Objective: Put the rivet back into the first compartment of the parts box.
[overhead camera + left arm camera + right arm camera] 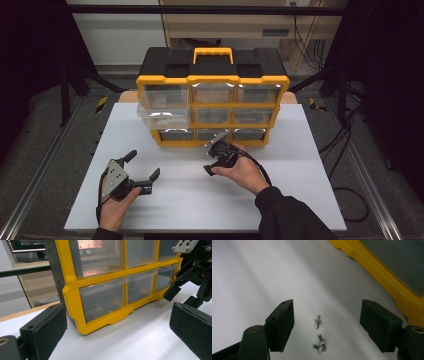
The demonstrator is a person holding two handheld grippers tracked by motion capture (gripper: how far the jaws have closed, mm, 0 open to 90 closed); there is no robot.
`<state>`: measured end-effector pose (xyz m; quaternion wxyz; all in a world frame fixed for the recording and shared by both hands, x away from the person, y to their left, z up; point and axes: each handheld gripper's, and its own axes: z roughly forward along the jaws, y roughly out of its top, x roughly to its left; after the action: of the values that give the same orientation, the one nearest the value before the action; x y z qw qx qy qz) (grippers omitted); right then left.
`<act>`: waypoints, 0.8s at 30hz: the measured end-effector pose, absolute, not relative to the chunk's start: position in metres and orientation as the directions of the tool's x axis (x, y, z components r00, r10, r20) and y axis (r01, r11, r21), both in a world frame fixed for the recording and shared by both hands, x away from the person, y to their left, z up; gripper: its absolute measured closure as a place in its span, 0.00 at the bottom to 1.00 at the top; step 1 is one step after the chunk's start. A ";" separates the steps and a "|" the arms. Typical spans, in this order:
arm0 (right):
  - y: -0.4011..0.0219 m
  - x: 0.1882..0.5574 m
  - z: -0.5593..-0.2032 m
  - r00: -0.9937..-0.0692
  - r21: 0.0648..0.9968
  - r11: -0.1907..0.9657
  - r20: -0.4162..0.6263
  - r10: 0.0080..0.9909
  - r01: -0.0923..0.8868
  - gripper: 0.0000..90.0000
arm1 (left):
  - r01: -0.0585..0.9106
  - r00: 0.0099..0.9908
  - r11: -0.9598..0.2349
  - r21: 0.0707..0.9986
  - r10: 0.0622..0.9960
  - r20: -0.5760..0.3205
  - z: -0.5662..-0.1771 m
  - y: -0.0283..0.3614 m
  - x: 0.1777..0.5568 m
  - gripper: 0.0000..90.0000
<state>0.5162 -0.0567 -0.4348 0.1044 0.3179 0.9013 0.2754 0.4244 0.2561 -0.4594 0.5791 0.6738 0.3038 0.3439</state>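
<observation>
A yellow and black drawer organizer (pixel 212 95) stands at the back of the white table (pixel 200 200). One clear drawer (pixel 162 117) at its left side is pulled out. My right gripper (pixel 214 159) points down at the table just in front of the organizer's bottom row. In the right gripper view its jaws (pixel 327 312) stand open around several small metal screws (pixel 319 322) that lie loose on the table, touching none of them. My left gripper (pixel 144 164) hovers open and empty at the front left, aimed at the organizer (pixel 100 297). The right gripper (pixel 182 297) appears at the right edge of the left gripper view.
Black frame posts and cables stand around the table on both sides. The organizer's yellow base (pixel 387 277) runs close to the right of the screws. Bare white surface (pixel 200 200) lies between the two hands and toward the front edge.
</observation>
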 end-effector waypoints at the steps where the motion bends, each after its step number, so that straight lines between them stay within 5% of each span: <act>1: -0.056 0.516 -0.435 -0.776 0.562 0.646 -0.012 0.631 0.517 0.34 | 0.012 0.579 -0.145 0.989 0.808 0.112 -0.459 0.256 0.425 0.01; 24: -0.052 0.518 -0.443 -0.764 0.480 0.655 0.052 0.643 0.584 0.65 | 0.017 0.583 -0.158 0.987 0.804 0.118 -0.461 0.255 0.425 0.01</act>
<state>0.5182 -0.0518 -0.4434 0.0614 0.3381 0.9075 0.2417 0.4252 0.2545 -0.4606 0.5743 0.6795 0.3021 0.3423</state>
